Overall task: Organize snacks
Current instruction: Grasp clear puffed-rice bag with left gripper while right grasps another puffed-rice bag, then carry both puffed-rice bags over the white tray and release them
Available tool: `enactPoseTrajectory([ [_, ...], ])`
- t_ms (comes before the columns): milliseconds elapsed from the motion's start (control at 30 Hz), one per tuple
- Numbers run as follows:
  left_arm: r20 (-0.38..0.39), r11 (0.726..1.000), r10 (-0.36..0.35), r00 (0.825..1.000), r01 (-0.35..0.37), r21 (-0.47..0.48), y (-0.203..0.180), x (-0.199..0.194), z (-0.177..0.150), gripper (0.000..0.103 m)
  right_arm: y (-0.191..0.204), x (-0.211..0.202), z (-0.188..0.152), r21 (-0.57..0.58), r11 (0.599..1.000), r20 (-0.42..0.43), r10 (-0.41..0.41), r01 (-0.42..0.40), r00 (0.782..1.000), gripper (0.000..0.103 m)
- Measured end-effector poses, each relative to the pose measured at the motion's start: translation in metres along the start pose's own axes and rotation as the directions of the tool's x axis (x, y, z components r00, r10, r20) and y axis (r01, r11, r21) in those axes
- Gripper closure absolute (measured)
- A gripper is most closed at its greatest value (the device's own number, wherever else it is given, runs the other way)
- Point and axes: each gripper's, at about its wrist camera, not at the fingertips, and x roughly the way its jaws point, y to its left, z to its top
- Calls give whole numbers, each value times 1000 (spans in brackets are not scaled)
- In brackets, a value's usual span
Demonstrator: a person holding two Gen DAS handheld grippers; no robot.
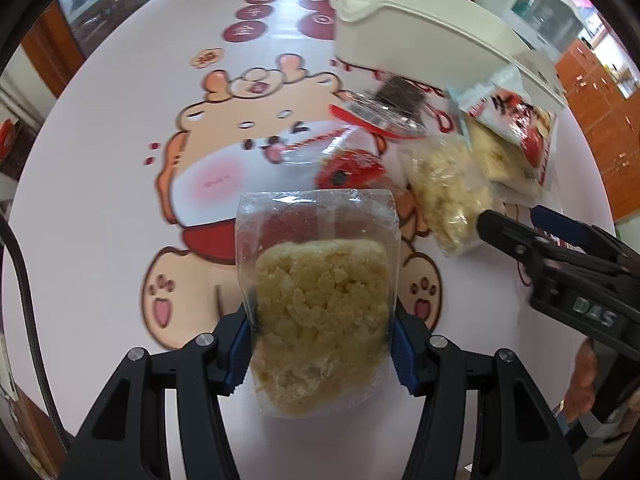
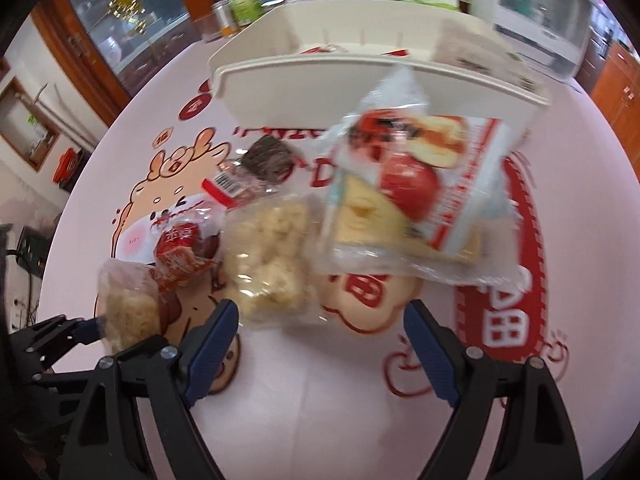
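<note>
- While the left gripper (image 1: 320,344) pinches a clear bag of crumbly rice crisp (image 1: 320,300) by its two side edges, the bag stands upright between the blue pads, its long axis running straight ahead along the fingers and its sealed top farthest from the camera.
- The white bin (image 1: 420,28) sits beyond and to the right of that bag, on the cartoon-printed tablecloth (image 1: 120,120); carrying the bag there would likely call for a reach forward and rightward.
- The right gripper (image 2: 320,344) has its jaws spread wide with nothing between them.
- Just ahead of its left finger lies a second rice crisp bag (image 2: 268,264), flat on the cloth, long axis roughly in line with the fingers.
- Ahead and slightly right lies an apple cake packet (image 2: 416,196), tilted, its far end near the bin's front wall.
- A dark snack in clear wrap (image 2: 256,168) and a small red packet (image 2: 180,256) lie left of these, nearer the left hand's side.
- Of the loose snacks, the second rice crisp bag appears nearest the right jaws, so it seems the easiest next pick.
</note>
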Motion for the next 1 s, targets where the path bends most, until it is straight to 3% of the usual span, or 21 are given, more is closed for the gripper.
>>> enactPoseTrajectory([
  [200, -7, 999, 18, 1000, -18, -43, 8, 0, -2, 46, 18, 26, 8, -54, 998, -32, -17, 15, 999, 21],
  [267, -8, 999, 20, 1000, -21, -49, 9, 2, -1, 46, 21, 32, 9, -59, 998, -47, 0, -2, 999, 28],
  [333, -6, 998, 20, 1000, -21, -52, 11, 1, -2, 46, 23, 36, 9, -59, 998, -58, 23, -26, 998, 42],
  [467, 3, 999, 22, 1000, -22, -40, 8, -2, -1, 46, 26, 36, 7, -86, 996, -50, 21, -25, 999, 55],
  [700, 42, 999, 30, 999, -31, 20, -7, -23, 4, 46, 17, 12, 0, -77, 996, -20, 43, -45, 999, 56],
  [1000, 152, 992, 17, 988, -36, 122, -39, -68, 44, 46, -8, -50, 14, -50, 998, 109, 41, -36, 993, 56],
])
